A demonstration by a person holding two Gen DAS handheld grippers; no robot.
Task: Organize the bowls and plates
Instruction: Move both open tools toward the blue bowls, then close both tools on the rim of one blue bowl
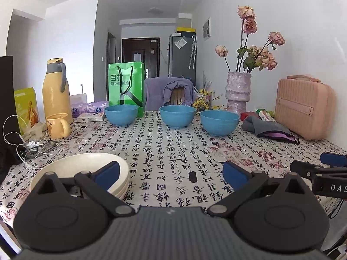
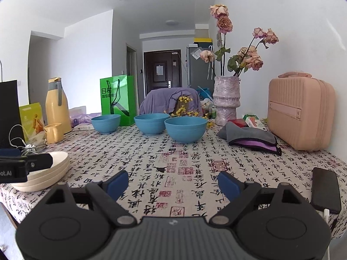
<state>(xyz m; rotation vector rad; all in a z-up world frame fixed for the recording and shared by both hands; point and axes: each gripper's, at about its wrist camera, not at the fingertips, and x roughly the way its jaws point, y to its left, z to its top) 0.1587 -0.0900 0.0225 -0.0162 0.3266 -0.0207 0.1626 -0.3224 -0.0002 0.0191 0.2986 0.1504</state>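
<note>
Bowls: three blue bowls (image 1: 177,116) stand in a row in front of the green bag (image 1: 125,86), apart from the stacked cream plates (image 2: 43,173). We judge them light, rigid and smooth, best pinched at the rim. Left claw (image 1: 171,173) and right claw (image 2: 173,184) are both spread, empty.

The right tool (image 2: 172,184) hangs low over the desk (image 2: 173,169) with its two blue pads wide apart and nothing between them. Three blue bowls (image 2: 185,129) sit in a row at the far side — the two on the right look like they touch. A stack of cream plates (image 2: 46,176) sits at the left edge, and the left tool (image 2: 26,165) reaches over it. A black phone (image 2: 325,189) lies on the right.
</note>
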